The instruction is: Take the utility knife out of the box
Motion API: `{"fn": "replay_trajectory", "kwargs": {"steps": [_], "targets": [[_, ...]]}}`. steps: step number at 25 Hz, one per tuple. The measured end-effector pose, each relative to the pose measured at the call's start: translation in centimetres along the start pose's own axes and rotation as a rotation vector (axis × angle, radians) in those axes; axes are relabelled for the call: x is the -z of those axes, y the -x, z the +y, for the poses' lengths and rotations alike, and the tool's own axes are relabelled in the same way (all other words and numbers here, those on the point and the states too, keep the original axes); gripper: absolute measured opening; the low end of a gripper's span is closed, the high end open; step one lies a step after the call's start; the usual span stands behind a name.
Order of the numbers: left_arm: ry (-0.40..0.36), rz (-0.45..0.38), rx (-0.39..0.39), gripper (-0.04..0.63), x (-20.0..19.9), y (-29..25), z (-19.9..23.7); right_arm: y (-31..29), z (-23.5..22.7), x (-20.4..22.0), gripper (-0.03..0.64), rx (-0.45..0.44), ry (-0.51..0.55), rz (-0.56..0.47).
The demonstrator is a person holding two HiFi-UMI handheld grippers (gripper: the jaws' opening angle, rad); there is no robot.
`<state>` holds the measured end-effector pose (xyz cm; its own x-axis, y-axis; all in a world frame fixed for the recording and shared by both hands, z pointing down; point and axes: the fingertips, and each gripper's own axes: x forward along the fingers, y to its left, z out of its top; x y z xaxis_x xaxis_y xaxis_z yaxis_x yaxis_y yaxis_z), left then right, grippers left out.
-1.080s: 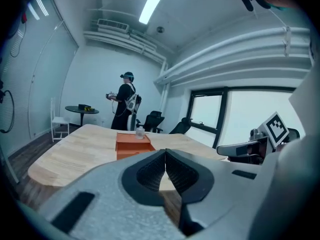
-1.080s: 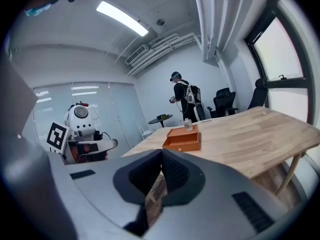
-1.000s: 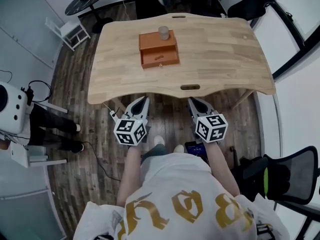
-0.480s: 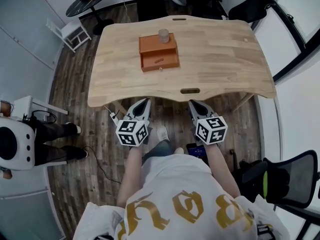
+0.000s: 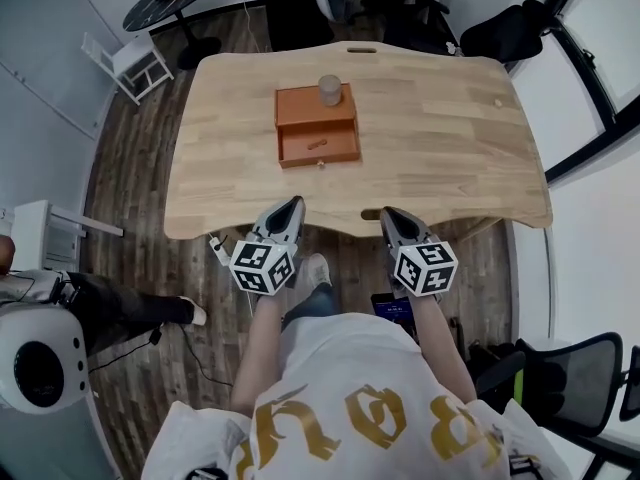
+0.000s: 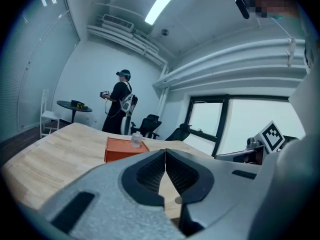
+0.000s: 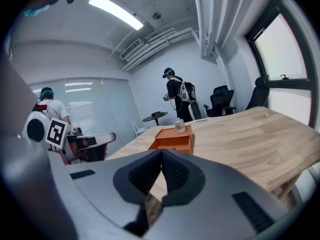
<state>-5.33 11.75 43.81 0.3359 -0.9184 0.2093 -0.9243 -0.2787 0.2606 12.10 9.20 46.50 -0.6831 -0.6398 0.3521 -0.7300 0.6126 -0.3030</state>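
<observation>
The left gripper (image 5: 283, 216) and the right gripper (image 5: 396, 223) are hovering at the near edge of the table (image 5: 450, 148), jaws pressed together and empty. The utility knife (image 5: 316, 145) is lying in the open box (image 5: 300, 108), farther away. One gripper should be spreading its jaws before reaching in.

Left hand-held gripper (image 6: 165, 153) jaws together, empty; orange box (image 6: 120, 152) beyond on table (image 6: 50, 156), jar (image 6: 135, 141) atop.

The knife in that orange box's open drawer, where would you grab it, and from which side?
Probably the middle of the knife, jaws across its narrow width, coming straight down from above. It lies flat and slightly slanted in the open drawer, whose walls block a sideways approach. The jar on the box sits farther back, out of the way.
</observation>
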Motion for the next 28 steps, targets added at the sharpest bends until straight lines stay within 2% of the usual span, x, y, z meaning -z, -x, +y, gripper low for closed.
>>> {"fn": "replay_trajectory", "kwargs": {"steps": [10, 13, 16, 28], "targets": [[0.006, 0.053, 0.045, 0.011, -2.9, -10.1, 8.8, -12.0, -2.9, -4.1, 0.011, 0.031, -0.014, 0.041], [-0.023, 0.085, 0.055, 0.011, -3.1, -12.5, 11.1, -14.6, -3.8, -4.4, 0.011, 0.054, -0.031, 0.055], [-0.06, 0.117, 0.08, 0.011, -3.0, -14.7, 12.2, -16.7, -4.5, -4.9, 0.011, 0.075, -0.046, 0.055], [-0.084, 0.152, 0.14, 0.011, -3.7, -18.9, 14.9, -20.2, -5.8, -6.8, 0.011, 0.127, -0.068, 0.032]]}}
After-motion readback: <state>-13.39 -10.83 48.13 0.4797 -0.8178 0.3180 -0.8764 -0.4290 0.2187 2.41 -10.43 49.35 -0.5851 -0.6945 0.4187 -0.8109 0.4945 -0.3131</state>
